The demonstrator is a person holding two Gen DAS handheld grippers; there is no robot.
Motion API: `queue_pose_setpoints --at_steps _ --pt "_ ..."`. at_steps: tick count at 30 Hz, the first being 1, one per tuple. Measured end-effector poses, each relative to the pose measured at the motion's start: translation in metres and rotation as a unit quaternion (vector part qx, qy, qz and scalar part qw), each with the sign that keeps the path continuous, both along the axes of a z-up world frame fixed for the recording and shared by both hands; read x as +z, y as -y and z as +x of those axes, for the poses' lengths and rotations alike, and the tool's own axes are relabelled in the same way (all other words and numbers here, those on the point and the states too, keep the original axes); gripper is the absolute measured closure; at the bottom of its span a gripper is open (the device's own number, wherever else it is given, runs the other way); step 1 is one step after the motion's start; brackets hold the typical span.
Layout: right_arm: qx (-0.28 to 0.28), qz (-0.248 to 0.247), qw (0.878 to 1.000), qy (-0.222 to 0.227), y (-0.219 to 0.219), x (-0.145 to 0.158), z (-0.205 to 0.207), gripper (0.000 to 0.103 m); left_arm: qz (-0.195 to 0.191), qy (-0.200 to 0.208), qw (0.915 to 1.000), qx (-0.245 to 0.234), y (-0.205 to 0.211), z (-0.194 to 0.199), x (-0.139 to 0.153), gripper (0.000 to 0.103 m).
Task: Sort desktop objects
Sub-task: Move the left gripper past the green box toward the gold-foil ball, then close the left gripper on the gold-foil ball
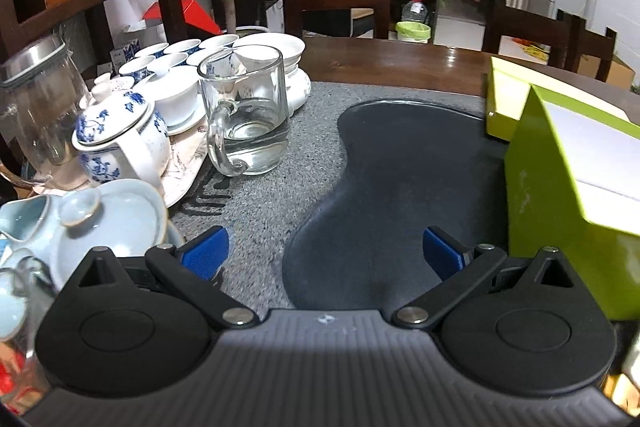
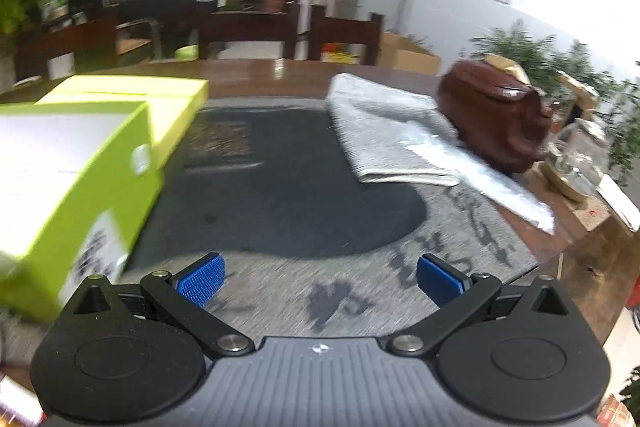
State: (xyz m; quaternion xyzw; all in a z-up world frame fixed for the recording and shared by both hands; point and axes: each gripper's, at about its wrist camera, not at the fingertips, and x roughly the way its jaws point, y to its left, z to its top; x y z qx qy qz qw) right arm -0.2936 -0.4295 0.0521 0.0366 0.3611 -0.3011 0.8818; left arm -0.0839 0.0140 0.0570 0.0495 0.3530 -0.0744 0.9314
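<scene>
left gripper: spread wide, empty | right gripper: spread wide, empty | green box: right edge of left view, left edge of right view, long axis into frame | nearer: cannot tell | likely next: box grasp

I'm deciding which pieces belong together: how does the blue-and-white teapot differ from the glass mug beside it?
The blue-and-white teapot is opaque white porcelain with blue floral painting; the glass mug is clear and undecorated. The teapot wears a lid, while the mug stands open-topped with a little clear liquid at the bottom. The teapot is squat and rounded; the mug is a straight-sided cylinder. Both stand upright and have a handle.
</scene>
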Motion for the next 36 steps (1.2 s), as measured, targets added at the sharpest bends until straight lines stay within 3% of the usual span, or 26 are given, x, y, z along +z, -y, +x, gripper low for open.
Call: queue_pose_setpoints --at_steps 9,20,29,36 --pt "0.051 0.014 0.998 -0.018 -0.051 0.007 -0.014 0.000 -0.010 -0.012 0.9994 -0.032 0.001 -0.033 0.014 0.000" --pt "0.090 0.055 0.994 -0.020 -0.084 0.006 -0.023 0.000 -0.015 -0.028 0.9949 -0.096 0.024 -0.061 0.025 0.000" --pt "0.138 0.079 0.987 -0.027 -0.110 0.007 -0.019 0.000 -0.020 -0.034 0.9801 -0.195 0.059 -0.081 0.033 0.000" --pt "0.197 0.073 0.977 -0.044 -0.144 0.015 -0.003 0.013 -0.043 -0.052 0.9631 -0.260 0.083 -0.088 0.038 0.000"
